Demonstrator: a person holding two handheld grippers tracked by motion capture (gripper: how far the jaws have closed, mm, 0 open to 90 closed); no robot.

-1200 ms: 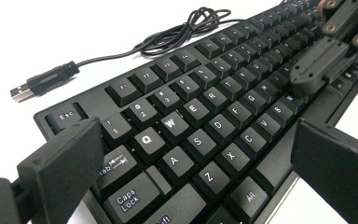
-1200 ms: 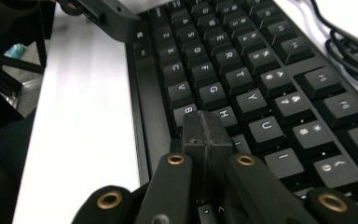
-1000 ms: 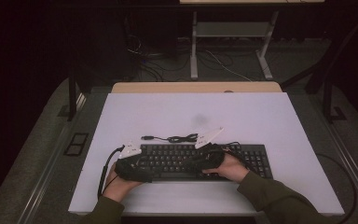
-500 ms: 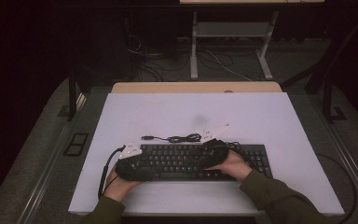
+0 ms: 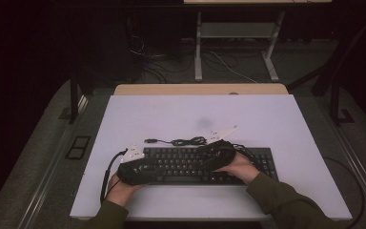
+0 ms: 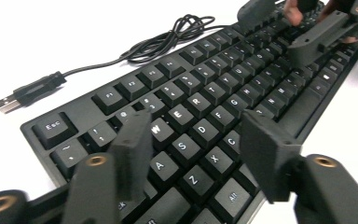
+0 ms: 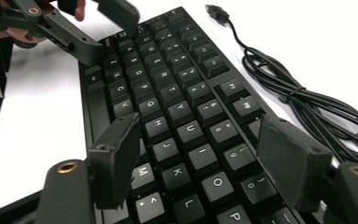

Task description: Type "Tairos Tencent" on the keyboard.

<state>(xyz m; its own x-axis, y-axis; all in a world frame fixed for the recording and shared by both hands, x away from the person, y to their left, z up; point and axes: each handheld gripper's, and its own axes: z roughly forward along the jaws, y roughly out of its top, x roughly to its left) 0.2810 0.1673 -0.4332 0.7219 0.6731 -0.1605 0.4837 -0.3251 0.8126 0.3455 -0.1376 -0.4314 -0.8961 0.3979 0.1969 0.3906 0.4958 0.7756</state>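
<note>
Keyboard [image 5: 190, 164] on white table [image 5: 267, 119], coiled USB cable [image 5: 181, 141] just behind

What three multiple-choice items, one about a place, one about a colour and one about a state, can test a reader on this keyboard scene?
1. Where does the loose USB plug lie?
A. on the white table
B. on the keys
C. on the floor

2. What colour is the flat plastic keyboard?
A. white
B. black
C. grey

3. How are the left tongs?
A. clamped on the cable
C. clamped on a keycap
B. open above the keys

Answers: 1 A, the plug rests on bare tabletop beyond the keyboard; 2 B, body and keys are black; 3 B, the jaws stand apart over the letter keys, gripping nothing.
</note>
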